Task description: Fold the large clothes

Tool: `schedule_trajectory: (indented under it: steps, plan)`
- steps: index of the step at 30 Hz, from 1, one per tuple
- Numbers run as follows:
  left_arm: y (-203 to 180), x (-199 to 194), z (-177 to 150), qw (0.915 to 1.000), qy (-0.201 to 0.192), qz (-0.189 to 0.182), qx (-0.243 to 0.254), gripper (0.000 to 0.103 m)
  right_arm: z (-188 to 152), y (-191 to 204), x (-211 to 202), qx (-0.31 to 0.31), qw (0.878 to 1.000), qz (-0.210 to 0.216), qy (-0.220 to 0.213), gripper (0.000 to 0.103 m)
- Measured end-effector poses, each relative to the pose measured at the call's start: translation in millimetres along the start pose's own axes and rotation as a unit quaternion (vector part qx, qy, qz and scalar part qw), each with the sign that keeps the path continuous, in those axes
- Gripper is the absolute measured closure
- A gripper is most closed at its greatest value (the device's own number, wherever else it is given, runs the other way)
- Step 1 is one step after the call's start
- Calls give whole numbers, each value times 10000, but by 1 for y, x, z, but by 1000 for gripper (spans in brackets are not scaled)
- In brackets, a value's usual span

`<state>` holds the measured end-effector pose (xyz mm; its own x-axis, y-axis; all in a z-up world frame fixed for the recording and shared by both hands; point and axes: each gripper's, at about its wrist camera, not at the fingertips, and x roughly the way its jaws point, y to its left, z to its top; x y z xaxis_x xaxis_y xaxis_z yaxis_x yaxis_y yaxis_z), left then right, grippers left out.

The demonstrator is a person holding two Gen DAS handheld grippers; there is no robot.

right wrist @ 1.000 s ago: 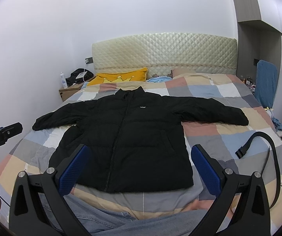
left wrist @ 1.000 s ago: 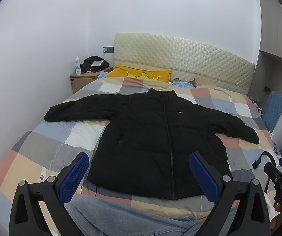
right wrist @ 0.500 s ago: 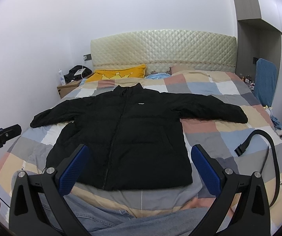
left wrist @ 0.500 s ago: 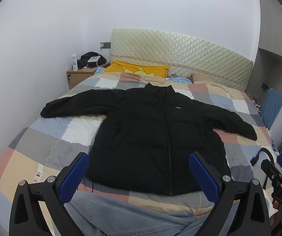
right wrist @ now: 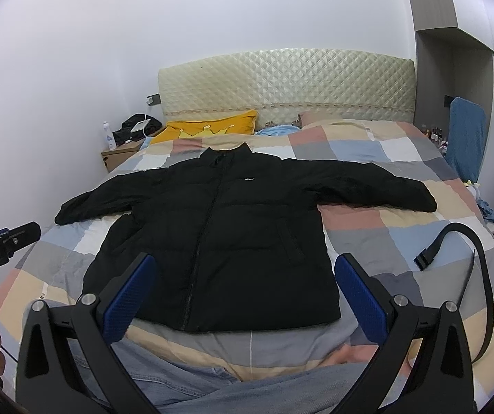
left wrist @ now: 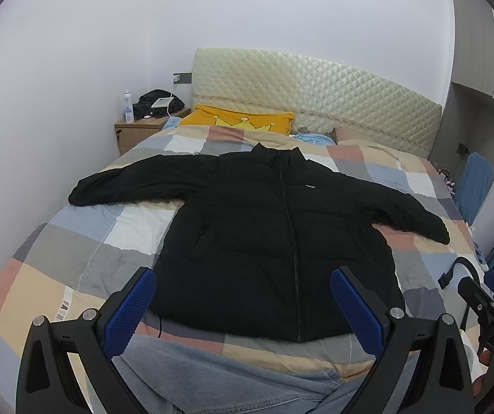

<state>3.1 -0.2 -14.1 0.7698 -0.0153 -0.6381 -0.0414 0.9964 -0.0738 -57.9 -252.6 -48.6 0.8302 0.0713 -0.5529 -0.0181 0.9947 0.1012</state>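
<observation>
The black jacket (left wrist: 274,238) lies flat on the bed (left wrist: 74,258), beyond both spread, empty hand-held grippers: left (left wrist: 243,296), right (right wrist: 247,286).

Left gripper (left wrist: 241,293): matte black angular arms, blue textured finger pads (left wrist: 130,305), silver round screws at the pivots. Right gripper (right wrist: 243,284): same build; its black body carries white lettering "DAS" in the left wrist view. Left unit's housing reads "Robot.AI". Person wears light blue denim trousers (right wrist: 212,390).
</observation>
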Motion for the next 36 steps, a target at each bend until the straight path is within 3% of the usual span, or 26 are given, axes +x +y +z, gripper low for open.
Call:
schedule_trajectory:
  steps: [8,19,25,30,36]
  plan:
    - [-1,4,1,10000,-9,-7,48,1,-1,-1,0,8,10000,1,-9,0]
    - [-4,23,15,9995,43,-320,68,1,13,-14,11,66,9999,-71,-76,0]
    - [-7,29,36,9992,-223,-311,101,1,34,-33,15,256,9992,-24,-298,0]
    - [-1,40,64,9946,-751,-710,-90,1,56,-55,17,272,9979,-131,-576,0]
    - [-13,70,90,9896,-1120,-884,199,1,81,-95,41,30,9954,-721,-625,0]
